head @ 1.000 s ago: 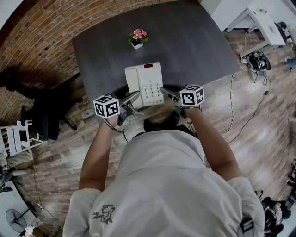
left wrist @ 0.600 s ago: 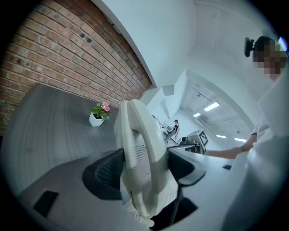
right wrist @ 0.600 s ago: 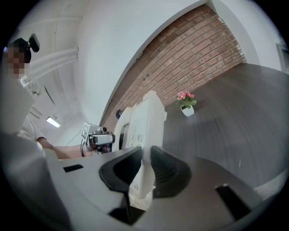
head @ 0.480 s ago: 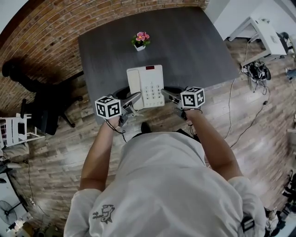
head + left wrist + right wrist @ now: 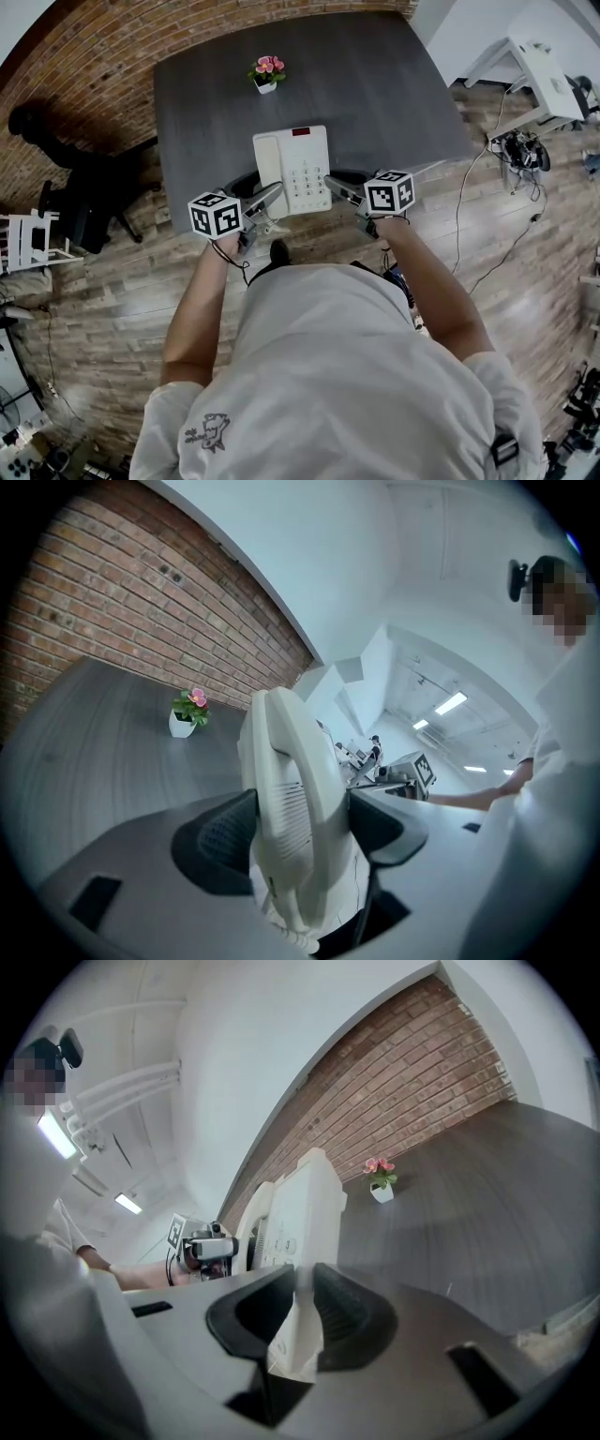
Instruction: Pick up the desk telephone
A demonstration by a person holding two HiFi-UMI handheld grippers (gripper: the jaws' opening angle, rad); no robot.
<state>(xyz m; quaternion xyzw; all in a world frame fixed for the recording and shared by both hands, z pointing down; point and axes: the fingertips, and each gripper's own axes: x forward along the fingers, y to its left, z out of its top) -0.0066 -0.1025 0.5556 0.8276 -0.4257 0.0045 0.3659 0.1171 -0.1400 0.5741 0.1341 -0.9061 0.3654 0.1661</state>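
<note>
At the near edge of the dark table (image 5: 394,94), the desk telephone (image 5: 292,169) is pinched from both sides: the left gripper (image 5: 270,200) clamped wide across its handset (image 5: 286,799) side, the right gripper (image 5: 340,192) nipping the thin base rim. The phone looks like rigid, light, smooth plastic — likely slippery — and the loose handset could tip off, so a level lift looks wise.

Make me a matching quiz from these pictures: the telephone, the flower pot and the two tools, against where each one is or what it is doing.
Things:
1. telephone
2. flower pot
3. left tool
4. right tool

Places or states:
A. closed on the thin edge beside the keypad
B. standing alone near the far edge of the table
C. gripped from both sides
D. closed wide around the handset side

Pairs: 1-C, 2-B, 3-D, 4-A
</note>
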